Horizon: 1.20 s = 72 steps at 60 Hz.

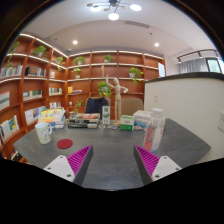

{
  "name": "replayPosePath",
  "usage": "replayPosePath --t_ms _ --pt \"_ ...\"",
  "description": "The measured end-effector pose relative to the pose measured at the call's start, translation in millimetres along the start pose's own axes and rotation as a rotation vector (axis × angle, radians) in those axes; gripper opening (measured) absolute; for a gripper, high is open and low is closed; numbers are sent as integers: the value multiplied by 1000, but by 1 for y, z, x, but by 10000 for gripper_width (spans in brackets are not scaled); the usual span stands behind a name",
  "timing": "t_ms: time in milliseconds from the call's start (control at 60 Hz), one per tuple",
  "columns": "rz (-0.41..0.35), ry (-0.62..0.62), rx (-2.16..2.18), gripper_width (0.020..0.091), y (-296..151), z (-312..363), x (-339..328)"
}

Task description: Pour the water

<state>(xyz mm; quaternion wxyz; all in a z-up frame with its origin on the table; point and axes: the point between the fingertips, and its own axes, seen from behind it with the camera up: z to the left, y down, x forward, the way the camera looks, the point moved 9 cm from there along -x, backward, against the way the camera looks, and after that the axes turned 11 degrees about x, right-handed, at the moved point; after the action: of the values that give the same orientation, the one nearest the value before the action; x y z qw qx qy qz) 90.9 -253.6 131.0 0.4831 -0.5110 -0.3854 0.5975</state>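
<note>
A clear glass [106, 117] stands at the frame's center on the far edge of the grey table [110, 150]; its contents cannot be made out. A white mug [43, 131] sits at left. At the bottom, the gripper [113, 160] has its fingers spread wide, holding nothing, the pink pads [80, 158] facing inward.

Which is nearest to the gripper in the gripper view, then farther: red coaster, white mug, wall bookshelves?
1. Red coaster: on the table, just ahead of the open gripper, by the left finger.
2. White mug: farther back, left.
3. Bookshelves: against the far wall.
</note>
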Motion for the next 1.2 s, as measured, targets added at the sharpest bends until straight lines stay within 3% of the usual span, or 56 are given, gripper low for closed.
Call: replayPosePath --t_ms 250,567,700,817,933,950,1033,1200 --pt "-4 130 57 861 9 -105 27" --pt "-58 97 2 851 -17 -135 89" --pt "-74 78 -23 749 -18 -131 104" --pt "-91 69 -18 511 -18 -125 109" --pt "-98 73 -7 457 -20 -126 111" --pt "-102 77 -2 415 -19 -124 111" --pt "-107 90 -4 339 -18 -123 112" --pt "-93 105 -27 338 -19 -121 113"
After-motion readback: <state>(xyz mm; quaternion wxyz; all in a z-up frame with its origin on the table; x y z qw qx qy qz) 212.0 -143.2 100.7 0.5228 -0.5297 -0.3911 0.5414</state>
